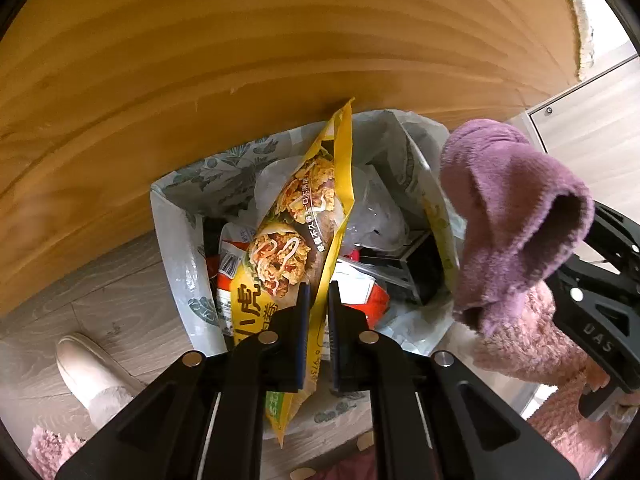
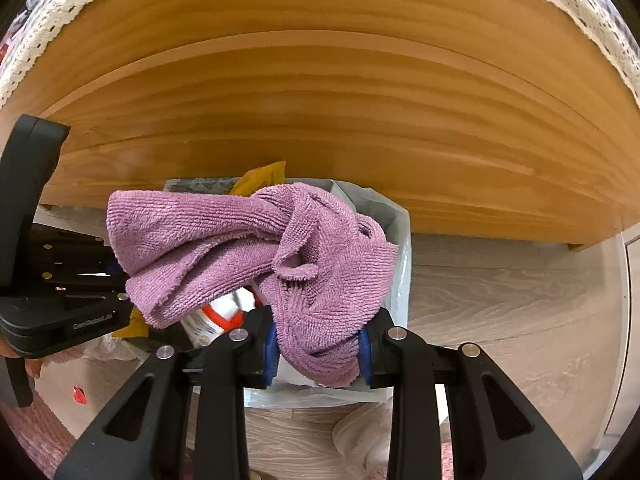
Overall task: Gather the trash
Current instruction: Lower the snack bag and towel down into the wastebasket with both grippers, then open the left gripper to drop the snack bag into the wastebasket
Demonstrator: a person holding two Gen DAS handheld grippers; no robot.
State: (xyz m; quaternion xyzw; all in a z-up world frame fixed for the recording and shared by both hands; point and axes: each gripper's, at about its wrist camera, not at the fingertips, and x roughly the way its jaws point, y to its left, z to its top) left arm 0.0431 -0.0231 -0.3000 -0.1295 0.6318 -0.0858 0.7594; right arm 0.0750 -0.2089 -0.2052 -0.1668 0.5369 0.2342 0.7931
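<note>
Left gripper (image 1: 318, 300) and snack wrapper (image 1: 296, 216) beside wooden panel (image 1: 200, 80), grey plank floor (image 1: 100, 304).

The grey wood-grain floor (image 1: 112, 304) carries a patterned plastic trash bag (image 1: 180, 272), which stands open against the far wooden panel (image 1: 240, 60). A white slipper (image 1: 88, 368) rests on the floor left of the bag. A small red scrap (image 2: 79, 395) lies at near left.
</note>
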